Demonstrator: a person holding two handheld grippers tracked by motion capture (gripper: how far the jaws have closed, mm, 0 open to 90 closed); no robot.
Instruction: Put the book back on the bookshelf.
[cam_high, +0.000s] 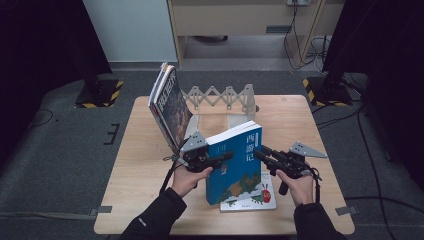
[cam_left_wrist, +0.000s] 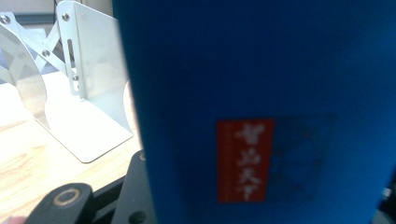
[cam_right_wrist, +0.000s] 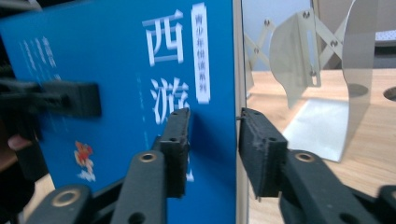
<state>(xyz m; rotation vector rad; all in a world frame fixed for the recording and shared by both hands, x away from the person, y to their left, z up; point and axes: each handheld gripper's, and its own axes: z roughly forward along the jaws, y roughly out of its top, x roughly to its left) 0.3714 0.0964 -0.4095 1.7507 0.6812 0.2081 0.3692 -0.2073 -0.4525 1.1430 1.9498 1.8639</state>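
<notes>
The blue book (cam_high: 239, 165) stands lifted between both grippers, pinched at its spine side by the left gripper (cam_high: 226, 157), its fore-edge inside the right gripper's (cam_right_wrist: 212, 149) spread jaws, untouched on one side; shelving it in the metal book rack (cam_high: 225, 97) remains.

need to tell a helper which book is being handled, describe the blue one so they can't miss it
On the wooden table, in front of the metal folding rack, the blue book stands between the left gripper and right gripper. Unlike the dark books leaning behind, it bears large white characters.
</notes>
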